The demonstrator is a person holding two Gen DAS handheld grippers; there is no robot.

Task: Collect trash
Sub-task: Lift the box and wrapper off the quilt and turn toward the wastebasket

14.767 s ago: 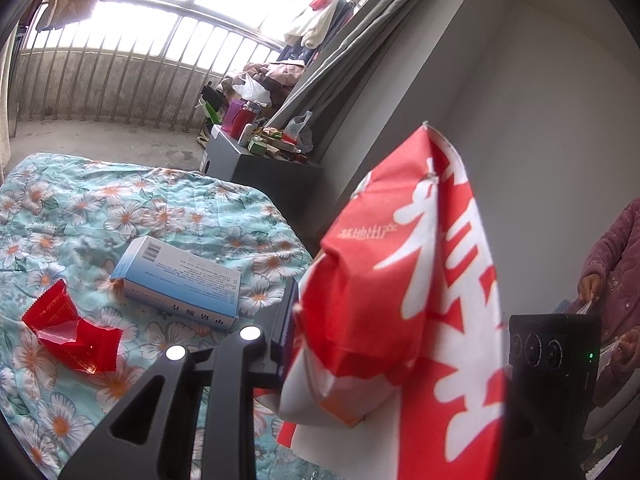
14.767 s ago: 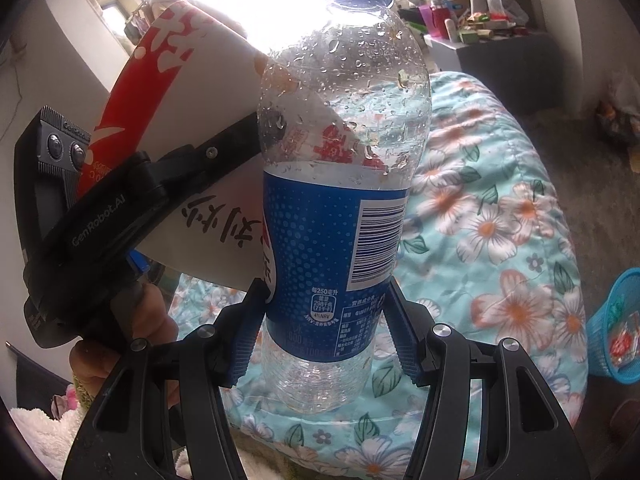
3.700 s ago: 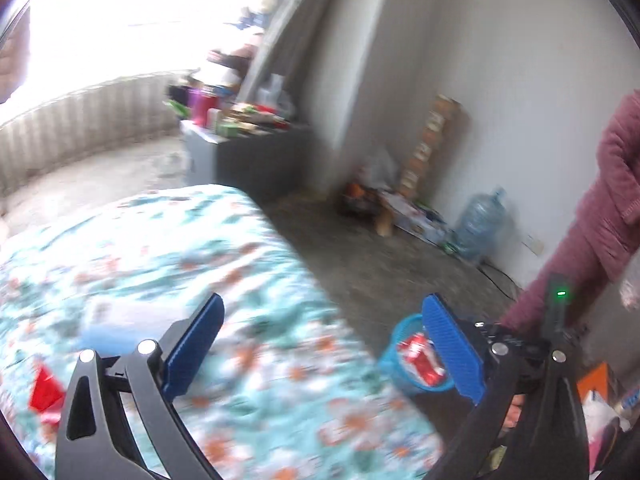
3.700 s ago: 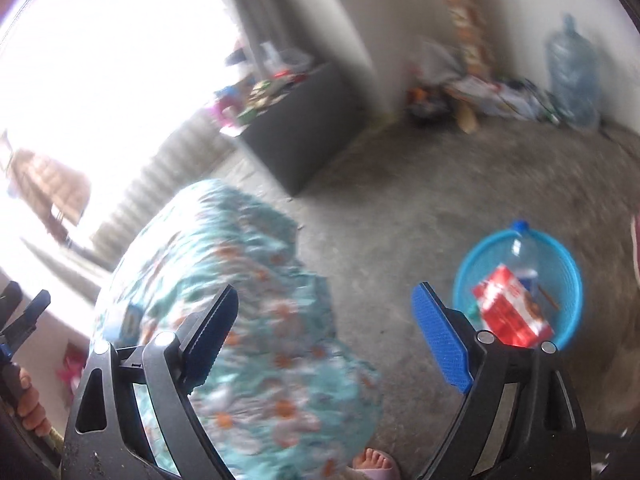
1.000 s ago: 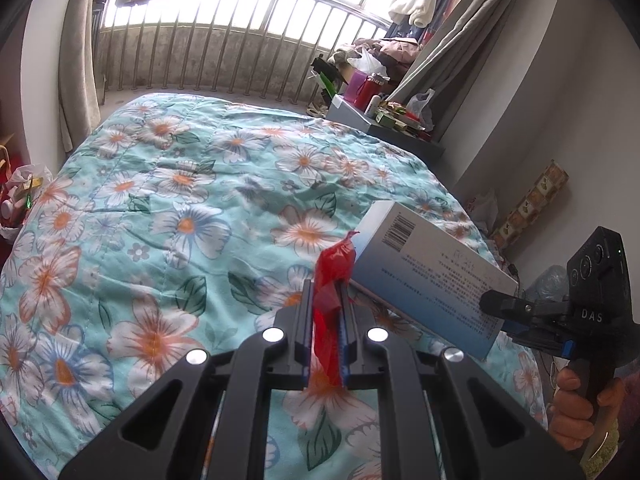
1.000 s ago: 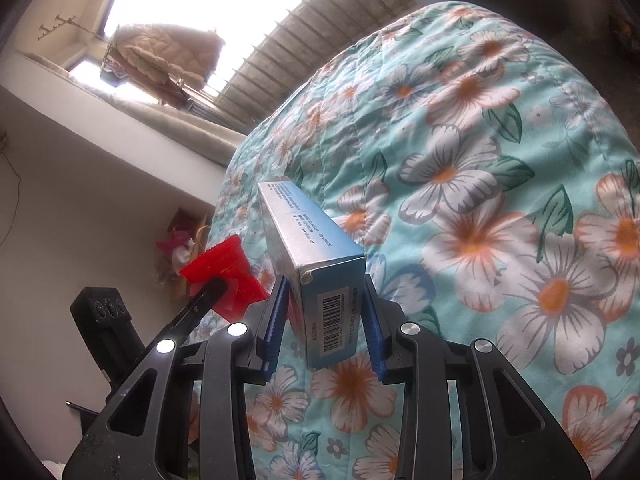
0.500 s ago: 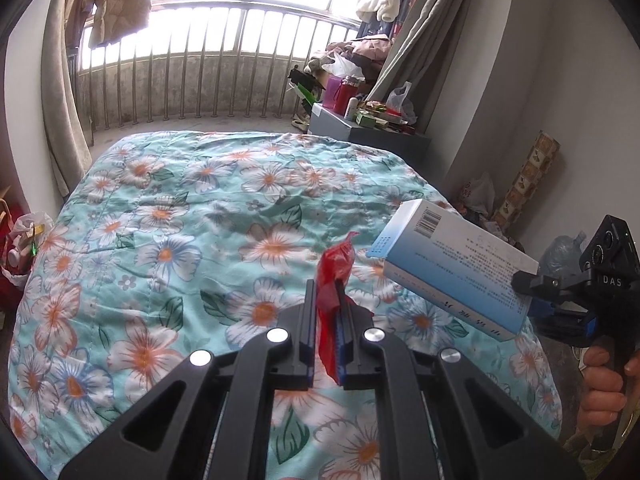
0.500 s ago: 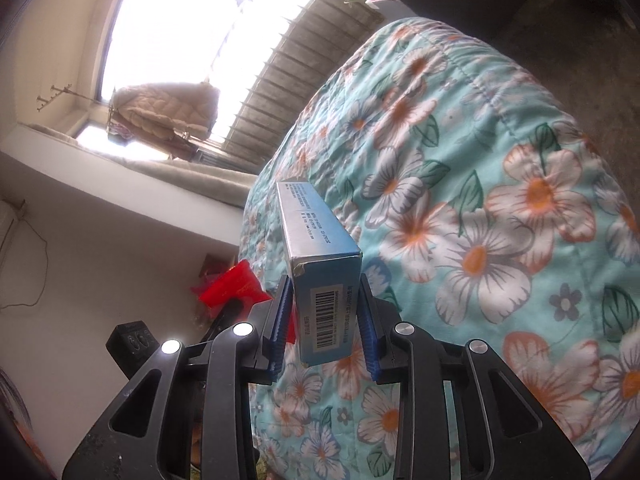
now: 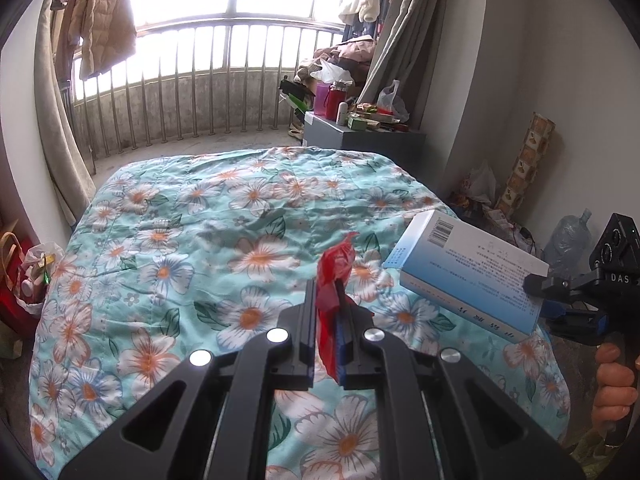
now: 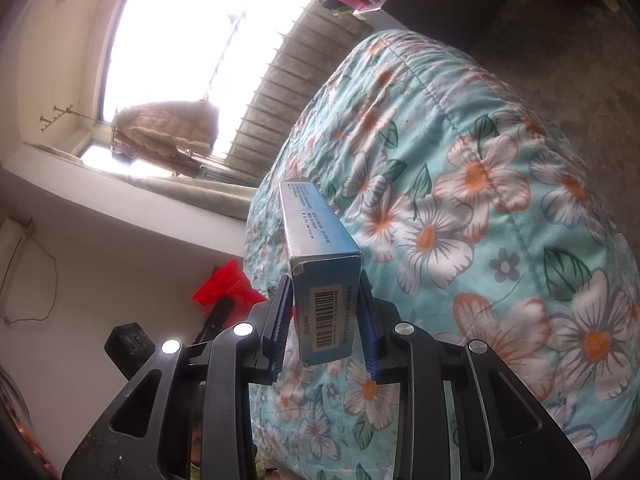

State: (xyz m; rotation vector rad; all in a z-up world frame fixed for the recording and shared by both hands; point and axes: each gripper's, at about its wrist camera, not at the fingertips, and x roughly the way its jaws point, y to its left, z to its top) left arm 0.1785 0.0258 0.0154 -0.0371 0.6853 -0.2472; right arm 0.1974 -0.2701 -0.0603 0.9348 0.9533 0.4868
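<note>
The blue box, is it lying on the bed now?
No, the blue box is clamped between the pads of the right hand-held gripper and held in the air above the floral bedspread.

Black gripper [image 9: 326, 312], blue-padded jaws, silver screws

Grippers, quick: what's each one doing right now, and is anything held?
Left gripper: shut on the red wrapper.
Right gripper: shut on the blue and white box, held above the floral bedspread.
</note>
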